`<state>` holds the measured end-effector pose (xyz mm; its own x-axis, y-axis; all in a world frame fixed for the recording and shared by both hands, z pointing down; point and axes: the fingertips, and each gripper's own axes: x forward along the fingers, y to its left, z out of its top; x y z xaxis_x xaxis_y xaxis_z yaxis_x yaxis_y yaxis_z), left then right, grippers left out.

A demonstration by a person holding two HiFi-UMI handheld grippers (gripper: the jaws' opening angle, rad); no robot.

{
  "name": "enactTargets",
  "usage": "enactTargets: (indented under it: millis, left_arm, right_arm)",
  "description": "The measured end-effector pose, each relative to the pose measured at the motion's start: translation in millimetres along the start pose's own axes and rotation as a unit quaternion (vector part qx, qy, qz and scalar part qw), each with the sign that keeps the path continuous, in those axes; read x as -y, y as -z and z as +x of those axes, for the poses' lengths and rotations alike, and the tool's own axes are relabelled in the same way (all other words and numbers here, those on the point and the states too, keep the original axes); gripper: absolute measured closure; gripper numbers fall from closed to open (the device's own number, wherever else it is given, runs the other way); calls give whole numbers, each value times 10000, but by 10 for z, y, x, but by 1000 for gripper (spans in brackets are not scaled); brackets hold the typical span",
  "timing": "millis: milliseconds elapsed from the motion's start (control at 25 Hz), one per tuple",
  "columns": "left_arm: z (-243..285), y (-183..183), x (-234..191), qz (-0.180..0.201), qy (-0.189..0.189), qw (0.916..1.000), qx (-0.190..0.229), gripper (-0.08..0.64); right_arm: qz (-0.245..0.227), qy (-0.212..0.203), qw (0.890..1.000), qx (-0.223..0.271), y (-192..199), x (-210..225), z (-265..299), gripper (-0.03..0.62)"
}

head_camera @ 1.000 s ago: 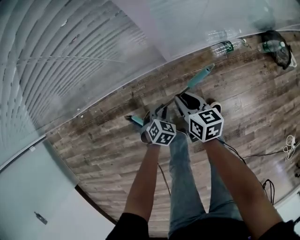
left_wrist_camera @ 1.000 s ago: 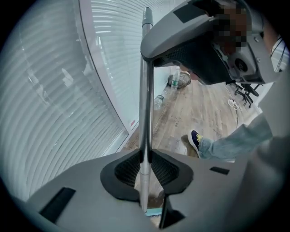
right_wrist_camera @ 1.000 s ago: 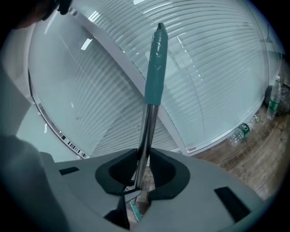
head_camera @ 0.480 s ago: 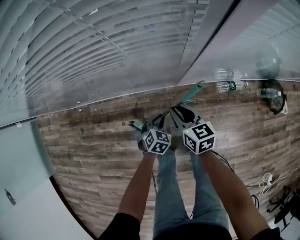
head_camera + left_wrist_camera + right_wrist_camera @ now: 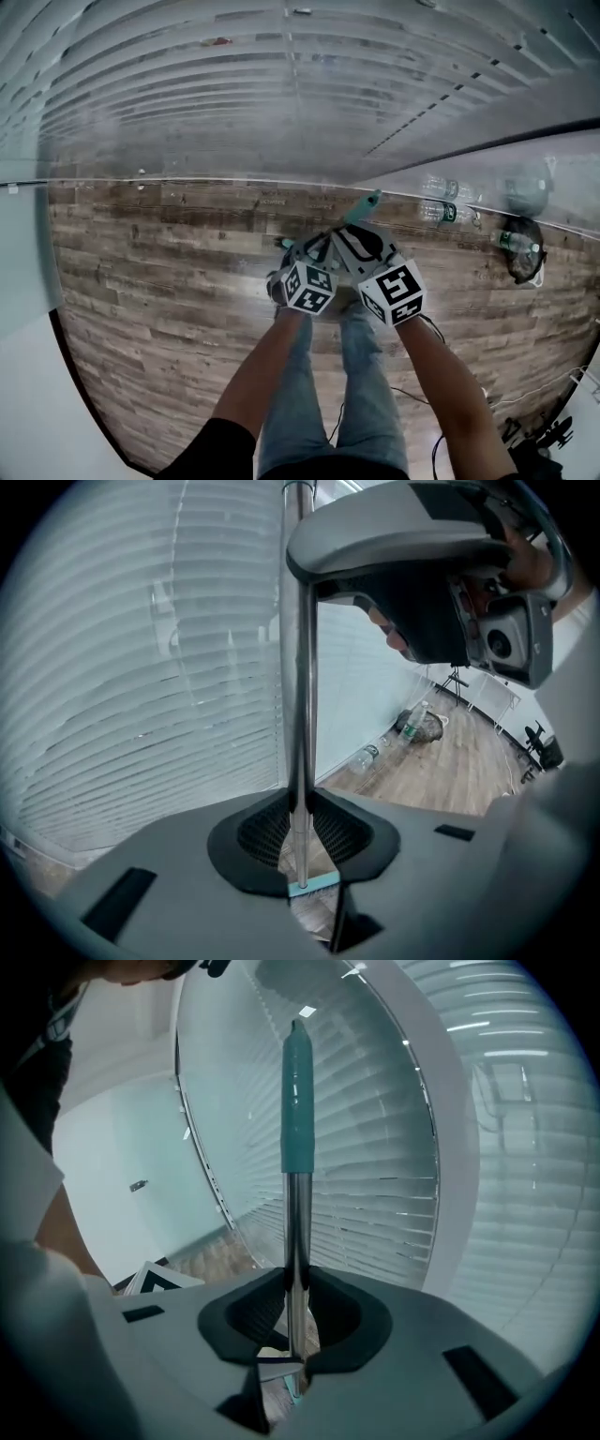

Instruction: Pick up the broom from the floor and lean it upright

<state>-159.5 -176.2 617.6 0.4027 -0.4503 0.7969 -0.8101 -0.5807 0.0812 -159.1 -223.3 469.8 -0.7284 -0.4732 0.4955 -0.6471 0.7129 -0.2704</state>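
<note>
Head view: the broom [image 5: 364,206] is off the wooden floor [image 5: 150,281] and runs across both grippers. Its teal grip pokes out past the right gripper [image 5: 354,242], towards the blinds [image 5: 281,94]. The left gripper [image 5: 314,248] sits just beside the right one, lower on the same shaft. There are two grippers, one broom, and three plastic bottles [image 5: 446,212] along the wall, with a dark bag [image 5: 525,262] near them.

Left gripper view: the broom's metal shaft [image 5: 300,667] rises straight up through the left gripper [image 5: 302,827]. The jaws are clamped on it with the dark pads [image 5: 267,832] pressing on both sides, and a teal collar shows just below them. Higher on the shaft the right gripper [image 5: 422,583] holds it too. Two bottles [image 5: 366,758] are visible on the floor here.

Right gripper view: the shaft [image 5: 297,1222] stands between the jaws of the right gripper [image 5: 295,1321], which are closed tight on it (no gap at the pads). The teal grip [image 5: 297,1101] tops the shaft well above them, in front of the blinds [image 5: 394,1176].
</note>
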Motion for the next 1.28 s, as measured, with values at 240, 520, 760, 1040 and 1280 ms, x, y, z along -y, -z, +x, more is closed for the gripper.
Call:
enactTargets:
  millis: [240, 520, 760, 1040, 1280]
  left_arm:
    - [141, -146, 22, -101, -52, 9999, 66, 472]
    - [97, -115, 31, -20, -293, 9995, 78, 472]
    - [130, -186, -2, -2, -554, 9985, -37, 472]
    - [377, -114, -100, -65, -516, 9986, -120, 472]
    - [516, -125, -113, 34, -326, 9992, -246, 472]
  right_arm:
    - [118, -42, 9997, 222, -13, 226, -20, 506]
    - [157, -60, 9995, 251, 27, 221, -71, 506]
    - [400, -11, 9990, 216, 24, 380, -138, 505]
    - [402, 21, 9991, 112, 152, 506, 82, 506]
    - [509, 109, 9986, 77, 202, 599, 143, 505]
